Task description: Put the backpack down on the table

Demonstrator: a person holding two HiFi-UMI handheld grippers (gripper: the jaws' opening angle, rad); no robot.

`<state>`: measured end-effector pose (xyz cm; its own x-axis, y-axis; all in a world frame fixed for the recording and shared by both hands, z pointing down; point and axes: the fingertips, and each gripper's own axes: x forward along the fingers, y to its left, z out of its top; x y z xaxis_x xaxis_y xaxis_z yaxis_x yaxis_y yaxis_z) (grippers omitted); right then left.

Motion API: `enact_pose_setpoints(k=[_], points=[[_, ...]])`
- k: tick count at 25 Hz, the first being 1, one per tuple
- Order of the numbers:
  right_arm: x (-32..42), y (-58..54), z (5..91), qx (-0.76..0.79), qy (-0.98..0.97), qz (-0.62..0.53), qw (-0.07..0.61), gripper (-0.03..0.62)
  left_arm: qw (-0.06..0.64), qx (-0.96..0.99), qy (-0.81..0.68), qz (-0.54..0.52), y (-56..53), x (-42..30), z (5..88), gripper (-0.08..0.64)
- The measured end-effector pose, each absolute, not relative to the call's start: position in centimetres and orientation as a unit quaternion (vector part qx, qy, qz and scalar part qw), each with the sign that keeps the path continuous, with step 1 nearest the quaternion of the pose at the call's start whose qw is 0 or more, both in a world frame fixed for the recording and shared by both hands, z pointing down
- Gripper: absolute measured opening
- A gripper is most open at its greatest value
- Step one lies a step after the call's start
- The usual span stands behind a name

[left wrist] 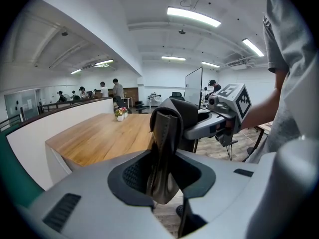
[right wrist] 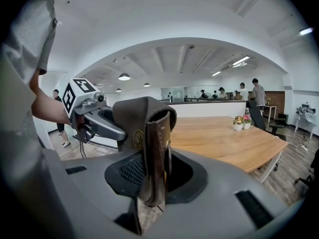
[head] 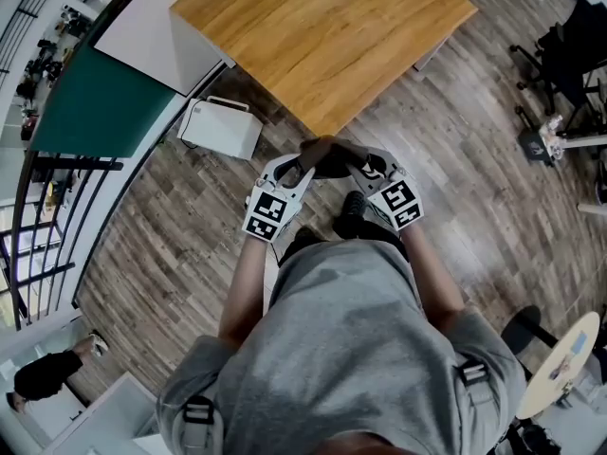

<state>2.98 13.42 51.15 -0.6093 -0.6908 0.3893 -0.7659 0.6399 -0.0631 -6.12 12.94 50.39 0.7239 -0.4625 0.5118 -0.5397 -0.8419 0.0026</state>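
Observation:
I hold a dark brown leather backpack (head: 329, 158) between both grippers, in the air just short of the near corner of the wooden table (head: 313, 36). My left gripper (head: 302, 166) is shut on a folded leather strap (left wrist: 167, 133), which stands upright between its jaws. The right gripper (head: 358, 166) is shut on another leather part with a small round badge (right wrist: 151, 143). Each gripper view shows the other gripper's marker cube on the far side of the bag, the right one (left wrist: 230, 103) and the left one (right wrist: 82, 103). The bag's body is mostly hidden.
A white box (head: 223, 126) sits on the wood floor left of the table corner. Small flower pots (right wrist: 241, 122) stand on the far part of the table. Office chairs (head: 569, 55) are at the right, a round stool (head: 561, 363) at the lower right. People stand far off.

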Motion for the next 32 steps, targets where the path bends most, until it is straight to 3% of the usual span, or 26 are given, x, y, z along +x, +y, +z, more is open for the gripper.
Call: enact_pose_setpoints(k=[32], points=[[6.9, 7.0, 51.1, 0.312, -0.934, 0.084, 0.155, 0.092, 0.076, 0.887, -0.383, 0.247, 8.5, -2.0, 49.9, 0.124]])
